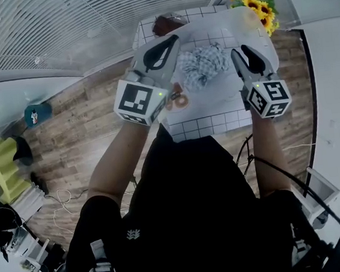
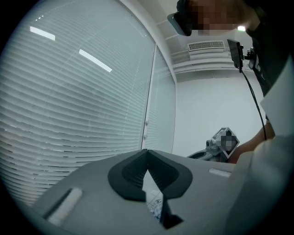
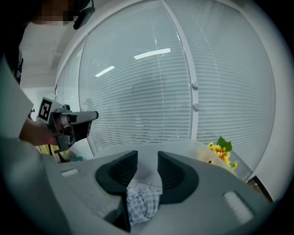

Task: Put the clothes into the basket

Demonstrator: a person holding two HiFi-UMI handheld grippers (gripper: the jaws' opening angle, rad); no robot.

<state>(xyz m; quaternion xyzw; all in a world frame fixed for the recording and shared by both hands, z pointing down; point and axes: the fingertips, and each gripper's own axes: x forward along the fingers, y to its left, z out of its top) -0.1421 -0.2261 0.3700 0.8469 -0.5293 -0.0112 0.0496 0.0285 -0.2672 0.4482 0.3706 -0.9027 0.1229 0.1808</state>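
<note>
Over the white tabletop (image 1: 215,106), head view: the checked cloth (image 1: 203,62) is seen crumpled between left hand-held gripper (image 1: 173,39) and right hand-held gripper (image 1: 243,54). Left gripper view: jaws are closed tip to tip, empty. Right gripper view: jaws are parted, cloth below, seemingly untouched.

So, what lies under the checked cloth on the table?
The checked cloth lies crumpled on the white table, and the table surface shows around its edges. Anything below its folds is covered, so it cannot be seen.
</note>
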